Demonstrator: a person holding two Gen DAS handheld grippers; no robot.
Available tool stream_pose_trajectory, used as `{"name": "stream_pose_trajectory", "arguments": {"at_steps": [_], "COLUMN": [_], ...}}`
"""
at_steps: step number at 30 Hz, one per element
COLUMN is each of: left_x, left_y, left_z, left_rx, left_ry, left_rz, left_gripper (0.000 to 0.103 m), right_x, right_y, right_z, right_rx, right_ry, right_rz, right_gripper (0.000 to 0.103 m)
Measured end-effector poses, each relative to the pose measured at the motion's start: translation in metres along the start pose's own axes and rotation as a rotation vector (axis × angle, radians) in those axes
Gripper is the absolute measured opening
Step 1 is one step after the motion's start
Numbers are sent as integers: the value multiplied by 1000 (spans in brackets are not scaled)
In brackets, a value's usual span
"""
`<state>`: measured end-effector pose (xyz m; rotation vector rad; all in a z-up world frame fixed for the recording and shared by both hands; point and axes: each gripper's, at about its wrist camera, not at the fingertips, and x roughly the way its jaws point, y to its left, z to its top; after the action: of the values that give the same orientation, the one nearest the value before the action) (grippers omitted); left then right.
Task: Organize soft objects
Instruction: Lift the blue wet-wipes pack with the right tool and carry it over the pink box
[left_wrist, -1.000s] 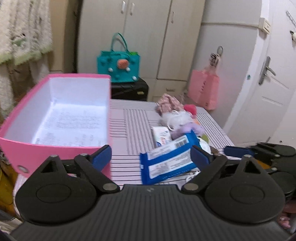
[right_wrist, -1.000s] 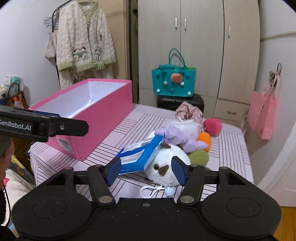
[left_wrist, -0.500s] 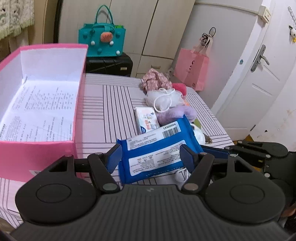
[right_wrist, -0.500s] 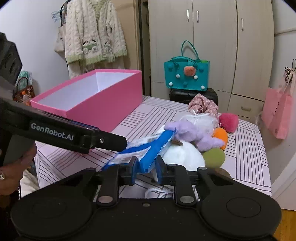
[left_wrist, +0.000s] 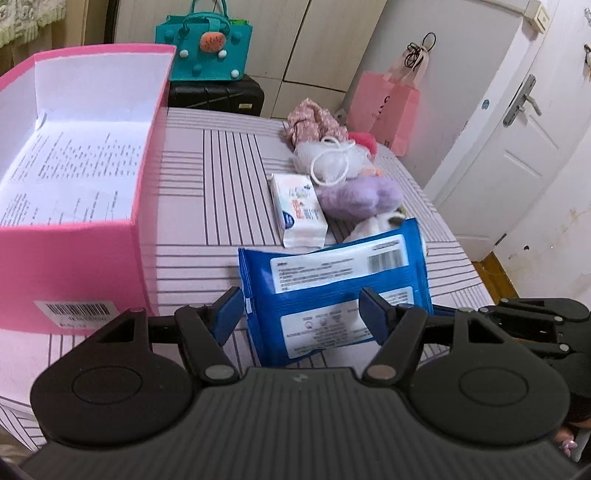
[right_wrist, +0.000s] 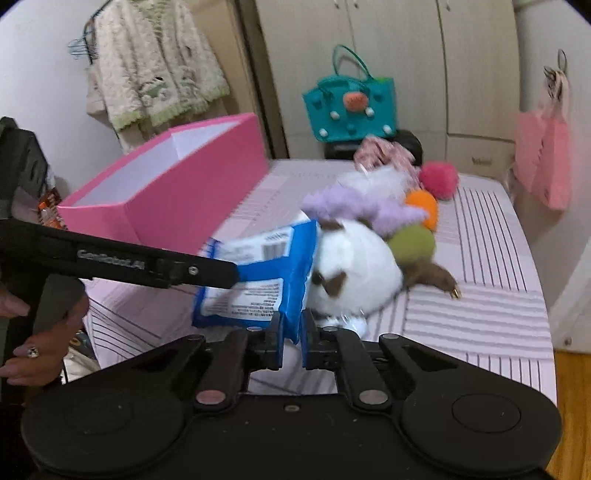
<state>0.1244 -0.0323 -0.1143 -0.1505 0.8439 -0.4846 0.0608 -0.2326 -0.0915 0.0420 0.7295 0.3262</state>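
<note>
A blue wet-wipes pack (left_wrist: 332, 291) is held off the striped table. My right gripper (right_wrist: 291, 338) is shut on the pack's near edge (right_wrist: 258, 280). My left gripper (left_wrist: 301, 314) is open, its fingers either side of the pack, not pressing it. A pink box (left_wrist: 74, 177) with white paper inside stands at the left; it also shows in the right wrist view (right_wrist: 177, 188). A white plush (right_wrist: 354, 269), purple plush (left_wrist: 358, 195), small white tissue pack (left_wrist: 297, 210) and coloured pompoms (right_wrist: 423, 206) lie in a pile beyond the pack.
A teal bag (left_wrist: 205, 46) on a black case stands behind the table. A pink paper bag (left_wrist: 391, 105) hangs at the right by a white door. The table edge (right_wrist: 532, 295) drops off at the right. A cardigan (right_wrist: 155, 70) hangs at the left wall.
My right gripper closed on the blue pack and lifted it off the plush. My left gripper came in from the box so its open fingers flank the pack.
</note>
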Motion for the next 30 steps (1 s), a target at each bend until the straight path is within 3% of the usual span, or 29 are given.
{"name": "stream_pose_trajectory", "arguments": {"at_steps": [3,6,10,12,14,16,22,25,30], "left_x": [6,12,12,13,13,12,9,9,8], "left_y": [1,3,11,13,15,14,7,10,11], "left_z": [-5,-14,-21,-22,-23,-23,-27,-27,-26], "left_rx": [-5,-1,-53,-59,-67,-65,-21,-37,-54], "left_ry": [1,-14,-28,-27,-22,-20,-41,-39,-24], "left_rz": [31,46,-10,-42,-89,-102,-68,-77,-95], "left_gripper": [70,80,80,76,57,52,47,44,40], "right_x": [5,9,11,12,12,12,14,14,15], "right_y": [-6,-8,-10,-11,-11,-10,-5,-8,-15], "right_z": [-4,-5,-5,-5,-6,-6,-8,-7,-4], "right_rx": [15,22,17,11,-1,-18,-49,-43,-6], "right_ry": [23,32,41,44,45,43,44,12,-35], "right_rz": [-9,-11,-8,-6,-3,-1,2,-15,44], "right_gripper": [9,9,9,9,9,14,22,35,33]}}
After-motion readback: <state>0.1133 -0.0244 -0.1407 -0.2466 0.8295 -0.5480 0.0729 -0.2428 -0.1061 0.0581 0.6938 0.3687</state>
